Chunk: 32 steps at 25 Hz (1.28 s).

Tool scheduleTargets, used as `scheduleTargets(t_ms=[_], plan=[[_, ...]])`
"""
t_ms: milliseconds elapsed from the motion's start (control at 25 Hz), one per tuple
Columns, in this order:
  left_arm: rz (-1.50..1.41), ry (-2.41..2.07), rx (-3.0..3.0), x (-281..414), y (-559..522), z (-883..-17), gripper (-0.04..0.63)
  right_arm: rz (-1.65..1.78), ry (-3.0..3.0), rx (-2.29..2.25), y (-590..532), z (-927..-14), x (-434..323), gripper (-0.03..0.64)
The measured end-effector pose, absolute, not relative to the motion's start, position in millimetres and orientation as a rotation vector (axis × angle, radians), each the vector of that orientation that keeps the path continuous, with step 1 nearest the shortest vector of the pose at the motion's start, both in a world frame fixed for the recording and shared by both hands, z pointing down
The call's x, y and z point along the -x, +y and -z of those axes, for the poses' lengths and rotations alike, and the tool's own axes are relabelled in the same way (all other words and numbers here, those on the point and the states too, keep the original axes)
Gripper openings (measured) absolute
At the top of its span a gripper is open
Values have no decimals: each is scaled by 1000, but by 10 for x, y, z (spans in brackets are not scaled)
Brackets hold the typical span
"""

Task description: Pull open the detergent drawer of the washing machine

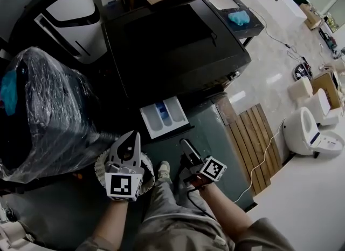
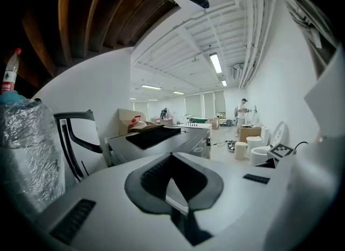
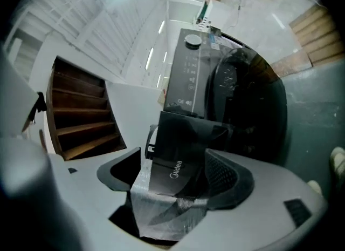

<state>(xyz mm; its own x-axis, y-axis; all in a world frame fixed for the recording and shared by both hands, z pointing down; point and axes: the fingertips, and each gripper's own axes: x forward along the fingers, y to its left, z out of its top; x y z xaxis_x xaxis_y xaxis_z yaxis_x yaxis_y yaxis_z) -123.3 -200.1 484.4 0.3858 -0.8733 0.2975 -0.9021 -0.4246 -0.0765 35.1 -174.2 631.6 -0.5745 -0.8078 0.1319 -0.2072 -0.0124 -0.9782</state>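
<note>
While both grippers hang low in front of the person, the detergent drawer (image 1: 164, 116) stands pulled out of the dark washing machine (image 1: 172, 45). Only the head view shows its inside: a white tray with a blue compartment.

Left gripper (image 1: 135, 136): jaws together, nothing between them. Its own view confirms this, with the pads meeting at a point. It is left of the drawer and not touching it. That view looks level across the room, over the machine's top, and does not show the drawer. It does show a red-capped bottle (image 2: 8, 70) at far left, label too small to read, and a person (image 2: 241, 109) far down the hall.

Right gripper (image 1: 185, 144): jaws apart and clamped on nothing. From above it sits just short of the drawer's front edge. Its own view is rolled sideways. Between the jaws it frames a dark panel (image 3: 183, 153) lettered "Midea", which looks to be the drawer's face, with crinkled plastic wrap (image 3: 156, 212) beside it. That is the only legible writing. The control panel (image 3: 187, 74) has markings, but they are too small to read.

Only the head view shows the plastic-wrapped appliance (image 1: 43, 115) to the left, the wooden slats (image 1: 259, 147) and the toilets (image 1: 310, 131) to the right.
</note>
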Motion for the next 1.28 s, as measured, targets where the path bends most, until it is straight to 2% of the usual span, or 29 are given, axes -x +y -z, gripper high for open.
scheduleTargets(t_ms=[160,400,760,1000,1280], plan=[[-427,-1621,-2538,1181,-1969,-4630,14,1456,2058,1095,-1712,-5806,-415,380],[-415,-1630,-2594,1118,-1984,-4284,14,1000,2434,1183,-1843,-4893,-605,233],[-339,-1668,-2653,1047,-2021,-3664,15,356,2699,1305,-1909,-3623,-784,100],[-300,-1688,-2706,990,-2021,-3270,14,130,2758,1358,-1852,-3069,-828,58],[-246,-1682,-2779,874,-1989,-2819,15,-37,2737,1342,-1780,-2488,-840,40]])
